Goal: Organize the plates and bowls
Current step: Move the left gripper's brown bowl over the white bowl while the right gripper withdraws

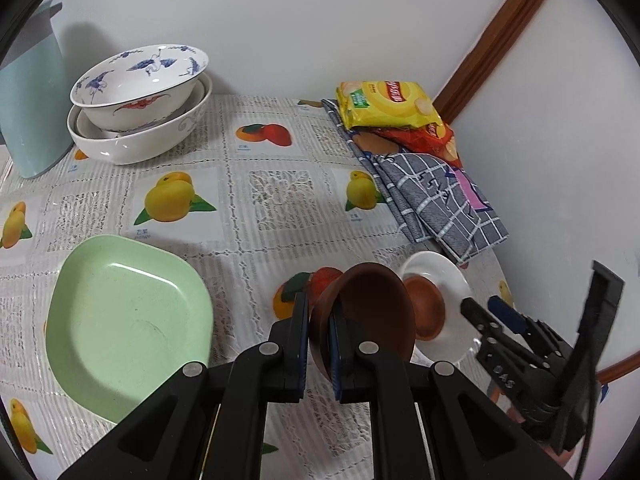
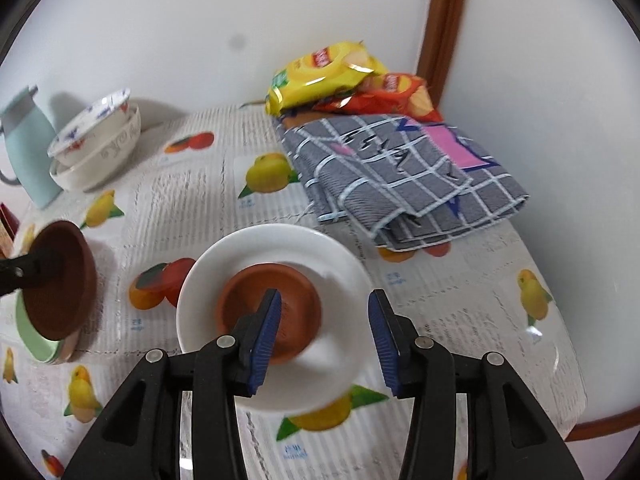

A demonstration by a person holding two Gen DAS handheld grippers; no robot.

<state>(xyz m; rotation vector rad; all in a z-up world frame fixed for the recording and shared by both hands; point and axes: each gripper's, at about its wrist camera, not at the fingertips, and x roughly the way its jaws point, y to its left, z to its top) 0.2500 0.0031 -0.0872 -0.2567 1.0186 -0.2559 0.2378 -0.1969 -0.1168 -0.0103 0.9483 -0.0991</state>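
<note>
Standing on edge, the dark brown wooden bowl [image 1: 372,312] is pinched by its rim between the left gripper [image 1: 319,356] fingers, lifted above the worktop [image 1: 248,200], hollow facing right; its lower rim is hidden. The right gripper [image 2: 324,344] fingers are spread, holding nothing, over a blurred terracotta saucer [image 2: 276,308] on the round white plate [image 2: 320,252]. The pale green square plate [image 1: 128,320] lies left.

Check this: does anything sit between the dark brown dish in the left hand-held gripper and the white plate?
Nothing visible does. The dark brown dish, clamped in the left hand-held gripper, has only bare tablecloth between it and the white plate.
</note>
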